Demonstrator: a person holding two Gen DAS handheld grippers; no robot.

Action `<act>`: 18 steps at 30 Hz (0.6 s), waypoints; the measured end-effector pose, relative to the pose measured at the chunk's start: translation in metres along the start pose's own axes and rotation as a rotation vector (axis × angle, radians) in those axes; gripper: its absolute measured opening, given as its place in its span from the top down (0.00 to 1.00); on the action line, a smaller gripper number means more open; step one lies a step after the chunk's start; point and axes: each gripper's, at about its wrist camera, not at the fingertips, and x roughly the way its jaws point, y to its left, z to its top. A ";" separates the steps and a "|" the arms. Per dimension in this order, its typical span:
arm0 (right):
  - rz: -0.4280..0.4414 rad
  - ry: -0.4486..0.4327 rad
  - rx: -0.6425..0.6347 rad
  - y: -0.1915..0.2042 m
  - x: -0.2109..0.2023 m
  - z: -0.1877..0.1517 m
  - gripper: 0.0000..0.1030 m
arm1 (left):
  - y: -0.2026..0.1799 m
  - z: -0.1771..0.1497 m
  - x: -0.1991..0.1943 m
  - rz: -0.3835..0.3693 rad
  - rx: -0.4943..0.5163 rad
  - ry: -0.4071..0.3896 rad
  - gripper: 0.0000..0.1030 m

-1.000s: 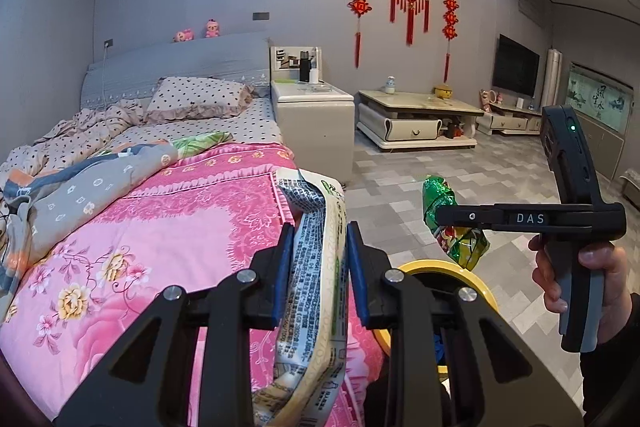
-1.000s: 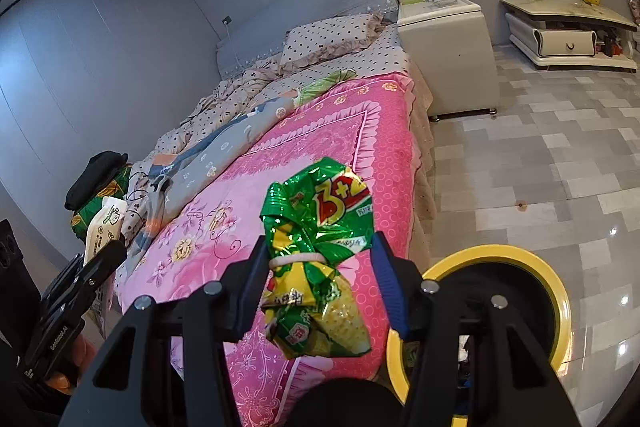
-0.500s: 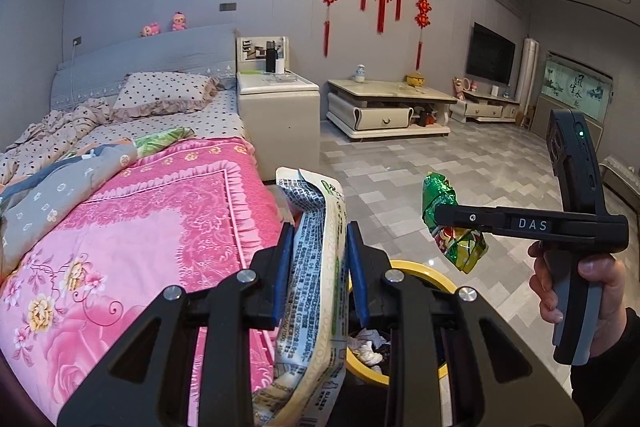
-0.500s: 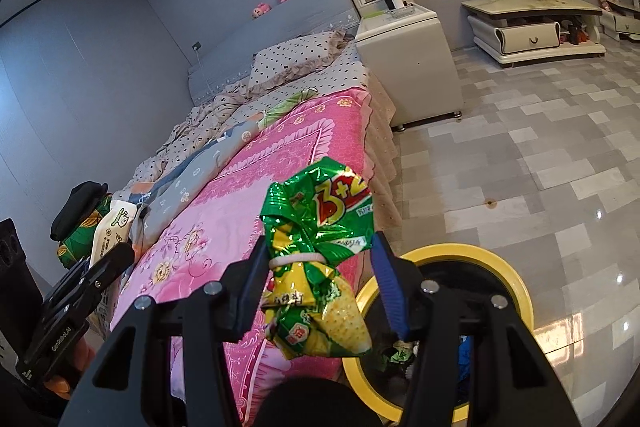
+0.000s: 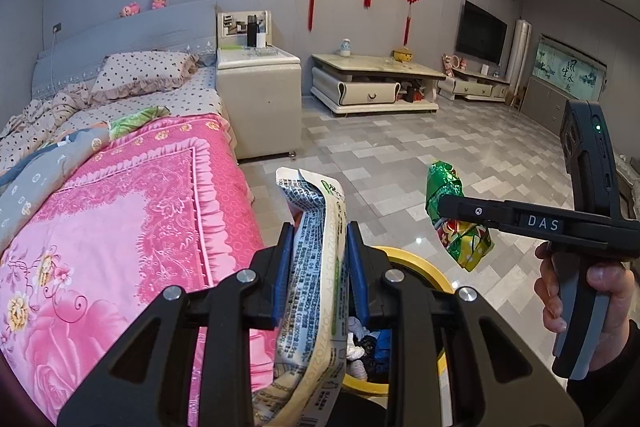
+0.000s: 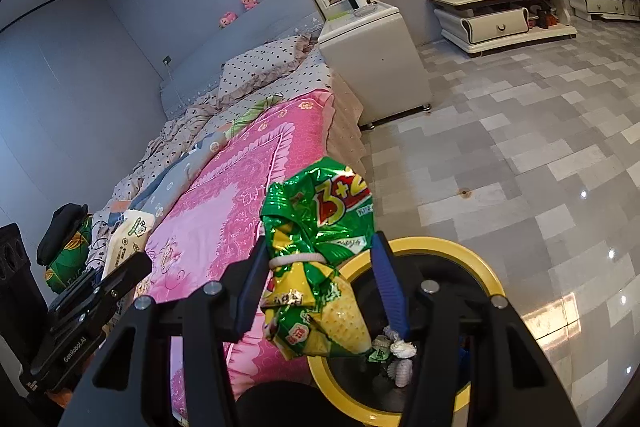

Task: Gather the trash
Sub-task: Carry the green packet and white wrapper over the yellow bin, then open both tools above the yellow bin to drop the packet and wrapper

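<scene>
Left gripper (image 5: 316, 251) jaws pinch a white wrapper (image 5: 316, 279); right gripper (image 6: 320, 283) jaws pinch a green bag (image 6: 320, 227), both above the yellow bin (image 6: 472, 255).

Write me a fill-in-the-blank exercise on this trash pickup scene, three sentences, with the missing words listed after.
1. The left gripper is shut on a crumpled ______ wrapper with printed text.
2. The right gripper holds a green snack bag tied round its middle with a white ______.
3. Both pieces of trash hang near a bin whose rim is ______, standing on the floor beside the pink bedspread.

Missing words: white; band; yellow
</scene>
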 end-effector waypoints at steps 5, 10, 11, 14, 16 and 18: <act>-0.013 0.013 0.030 -0.013 0.006 -0.006 0.53 | -0.006 -0.005 0.031 -0.019 -0.008 0.054 0.76; -0.025 0.023 0.050 -0.023 0.015 -0.009 0.53 | -0.011 -0.013 0.062 -0.040 -0.014 0.120 0.76; -0.030 0.024 0.054 -0.025 0.017 -0.009 0.53 | -0.012 -0.015 0.067 -0.045 -0.018 0.134 0.76; -0.036 0.036 0.072 -0.032 0.024 -0.012 0.53 | -0.012 -0.022 0.084 -0.053 -0.032 0.180 0.76; -0.049 0.043 0.081 -0.036 0.029 -0.014 0.53 | -0.012 -0.027 0.096 -0.055 -0.043 0.206 0.76; -0.068 0.051 0.090 -0.042 0.035 -0.016 0.53 | -0.011 -0.032 0.105 -0.052 -0.046 0.228 0.76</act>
